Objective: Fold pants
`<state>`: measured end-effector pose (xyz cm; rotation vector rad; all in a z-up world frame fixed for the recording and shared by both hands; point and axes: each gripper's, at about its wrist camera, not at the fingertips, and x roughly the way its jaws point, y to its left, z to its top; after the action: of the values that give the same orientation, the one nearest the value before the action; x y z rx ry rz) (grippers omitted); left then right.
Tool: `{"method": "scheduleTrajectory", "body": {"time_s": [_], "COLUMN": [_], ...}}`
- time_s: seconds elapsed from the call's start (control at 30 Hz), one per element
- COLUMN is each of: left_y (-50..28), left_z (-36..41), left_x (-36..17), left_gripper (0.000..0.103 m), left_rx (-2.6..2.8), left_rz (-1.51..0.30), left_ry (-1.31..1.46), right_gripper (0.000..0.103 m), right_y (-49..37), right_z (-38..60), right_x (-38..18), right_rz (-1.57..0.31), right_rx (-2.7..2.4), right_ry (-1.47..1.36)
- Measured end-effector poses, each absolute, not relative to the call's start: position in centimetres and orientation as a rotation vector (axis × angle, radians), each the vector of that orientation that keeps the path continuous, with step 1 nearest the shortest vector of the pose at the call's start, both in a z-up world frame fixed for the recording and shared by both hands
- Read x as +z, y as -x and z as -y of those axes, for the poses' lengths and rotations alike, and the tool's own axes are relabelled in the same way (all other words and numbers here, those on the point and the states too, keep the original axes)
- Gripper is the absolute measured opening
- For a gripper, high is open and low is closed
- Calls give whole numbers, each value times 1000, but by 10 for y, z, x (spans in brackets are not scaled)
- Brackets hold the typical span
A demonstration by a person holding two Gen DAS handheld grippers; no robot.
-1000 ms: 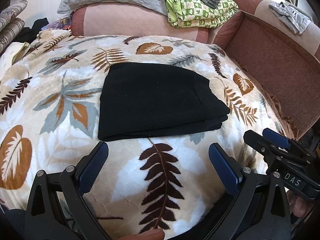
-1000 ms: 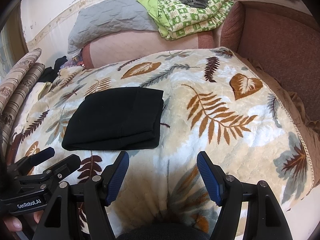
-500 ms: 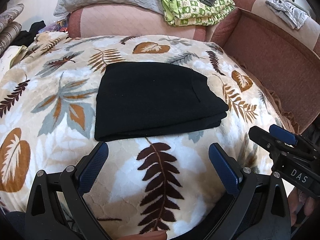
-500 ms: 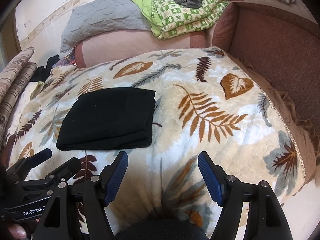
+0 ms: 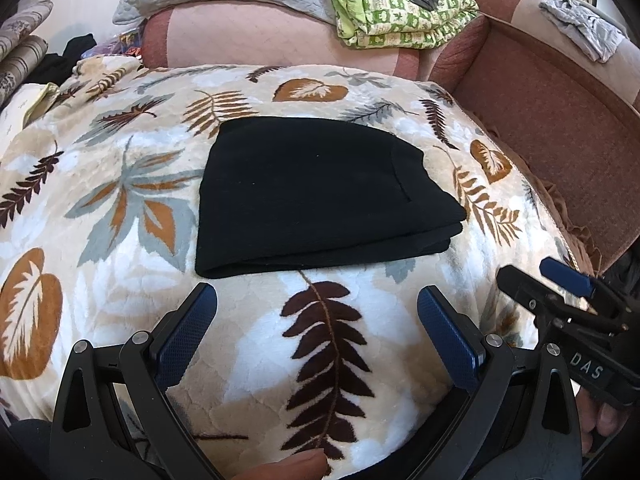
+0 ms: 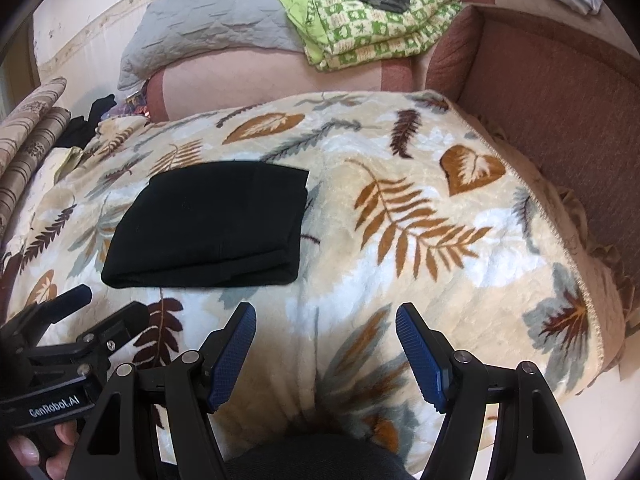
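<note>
The black pants (image 5: 316, 192) lie folded into a compact rectangle on the leaf-patterned blanket (image 5: 120, 200); they also show in the right wrist view (image 6: 212, 224). My left gripper (image 5: 316, 304) is open and empty, held back near the blanket's front edge, short of the pants. My right gripper (image 6: 324, 316) is open and empty, to the right of the pants over bare blanket. Each gripper shows at the edge of the other's view: the right gripper (image 5: 560, 288) and the left gripper (image 6: 84, 312).
A brown sofa arm (image 6: 560, 92) borders the blanket on the right. At the back lie a grey quilted pillow (image 6: 212, 20) and a folded green patterned blanket (image 6: 372, 20). Rolled striped cushions (image 6: 28, 140) sit at the left. A grey cloth (image 5: 580, 28) rests on the sofa arm.
Both grippers have drawn back slightly from the folded pants and stayed open. The pants have not moved.
</note>
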<state>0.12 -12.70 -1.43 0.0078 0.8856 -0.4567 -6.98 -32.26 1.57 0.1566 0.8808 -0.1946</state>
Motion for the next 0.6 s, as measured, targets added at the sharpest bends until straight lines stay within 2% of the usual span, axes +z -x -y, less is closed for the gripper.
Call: {"method": "scheduleTrajectory", "body": {"time_s": [0.6], "left_y": [-4], "left_z": [126], "left_x": [-14], "left_gripper": [101], "left_rx": [-447], "left_rz": [-890], "left_ry": [-1], "right_gripper": [70], "right_y": [67], "right_z": [327], "right_x": [6], "right_rz": [-914], "right_rx": [-174], "right_ry": [-202]}}
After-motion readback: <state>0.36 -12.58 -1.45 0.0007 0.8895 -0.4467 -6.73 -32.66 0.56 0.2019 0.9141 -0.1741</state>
